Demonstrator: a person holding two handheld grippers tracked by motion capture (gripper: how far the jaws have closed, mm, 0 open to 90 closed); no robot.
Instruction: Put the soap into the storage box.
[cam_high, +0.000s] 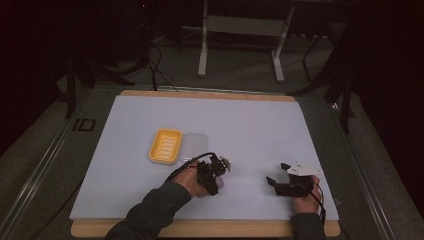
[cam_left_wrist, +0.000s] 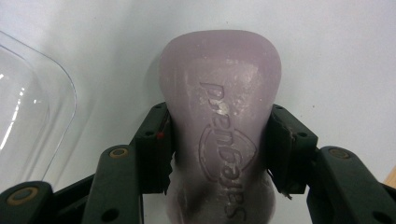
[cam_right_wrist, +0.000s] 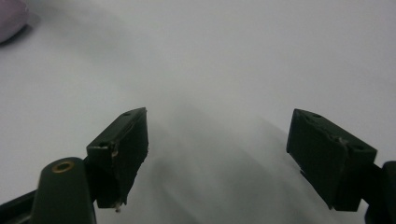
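Soap bar (cam_left_wrist: 219, 126), pale lilac, embossed lettering on top, sits clamped between the pads of the left tool (cam_left_wrist: 219, 149) on the desk (cam_high: 260, 125), toward the near edge and left of its middle. Both pads press the bar's long sides at the waist, so that tool is closed on it (narrowest spot, sensible grip point). Judging by looks: rigid, fairly light, smooth and probably slippery, edges could dent under hard squeeze; holding at the waist should stop it sliding forward or back.

Right tool (cam_right_wrist: 217, 154) is wide open with nothing between its jaws, parked above bare desk near the near right corner, well apart from the bar.

Yellow soap dish (cam_high: 165, 146) lies farther back and left of the left tool, with a clear lid (cam_high: 196, 144) just beside it on its right.

Left gripper view gives the lettering and pad contact plus a curved corner of the clear lid; the high view gives the layout but the bar is mostly hidden under the hand. Right gripper view catches a lilac sliver at its top left corner.
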